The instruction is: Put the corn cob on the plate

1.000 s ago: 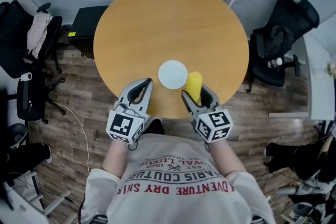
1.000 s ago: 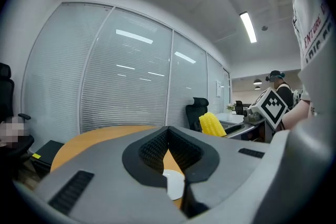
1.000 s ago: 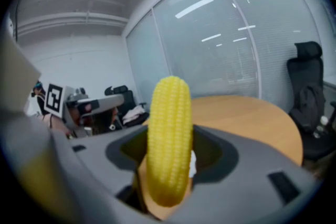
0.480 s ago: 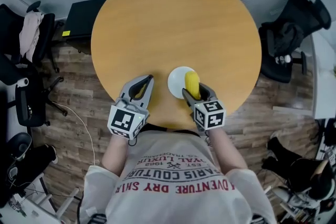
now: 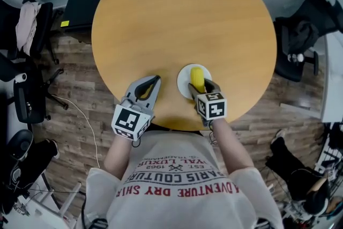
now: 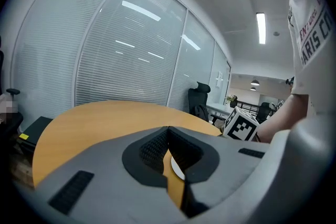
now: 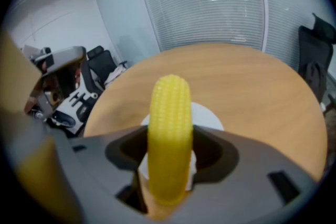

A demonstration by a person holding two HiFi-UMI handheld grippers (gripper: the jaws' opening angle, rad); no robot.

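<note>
A yellow corn cob is held lengthwise in my right gripper, which is shut on it over the small white plate near the front edge of the round wooden table. In the right gripper view the corn cob stands between the jaws of the right gripper, with the plate right behind it. My left gripper is shut and empty, hovering left of the plate. In the left gripper view the left gripper shows its jaws touching, and a sliver of plate shows below them.
Black office chairs stand on the floor at the left and the right of the table. A black box sits by the table's far left side. Window blinds run behind the table.
My right gripper has carried the corn cob leftward from beside the plate to over it. The left gripper has stayed shut in about the same place.
</note>
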